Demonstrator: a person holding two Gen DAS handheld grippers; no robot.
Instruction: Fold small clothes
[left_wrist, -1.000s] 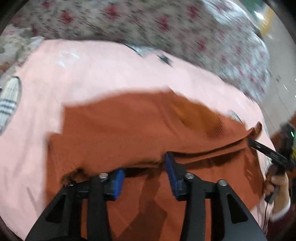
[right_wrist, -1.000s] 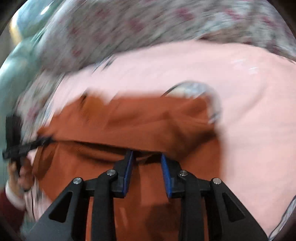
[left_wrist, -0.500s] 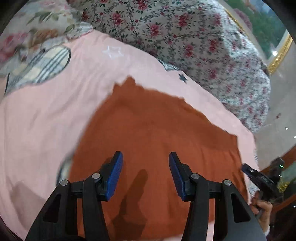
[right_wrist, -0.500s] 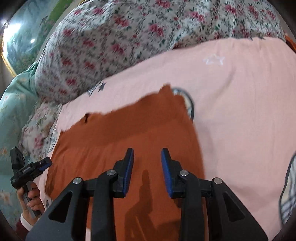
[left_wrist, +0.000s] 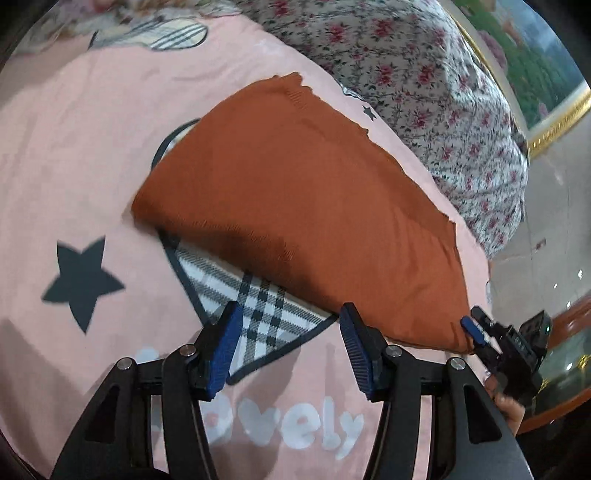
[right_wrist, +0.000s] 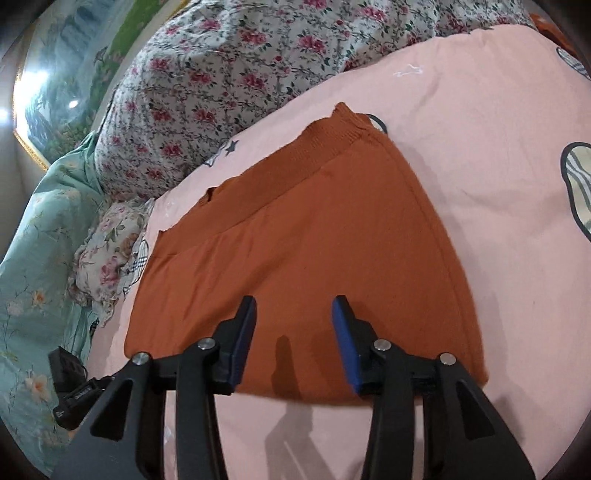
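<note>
An orange knitted garment (left_wrist: 295, 206) is lying folded on the pink bedsheet (left_wrist: 74, 147) of a bed, filling the centre of both views. In the right wrist view its ribbed hem (right_wrist: 325, 144) is sitting toward the upper middle of the frame, with a second layer edge running just below it, so the cloth looks doubled over once. It is lying flat, probably so the next fold can be made cleanly.

The left claw (left_wrist: 291, 343) is hanging open at the bottom centre of its frame, holding nothing. Its blue pads are framing a plaid heart print (left_wrist: 255, 310) on the sheet, just in front of the garment's near edge and not touching the cloth. A dark star print (left_wrist: 79, 275) is showing at the left.

The right claw (right_wrist: 293, 336) is also standing open and empty, at the bottom centre of its frame. It is hovering over the near part of the garment; whether the pads are touching the cloth I cannot tell. In the left wrist view it is showing at the lower right, beside the garment's right corner.

A floral quilt (right_wrist: 221, 74) is bunched along the top of both frames, beyond the garment and well clear of it. A framed picture (left_wrist: 535, 74) is showing at the upper right of the left wrist view.

With both claws released and pulled toward the near edge, I judge one fold is done and a further fold across the width is still to come.
</note>
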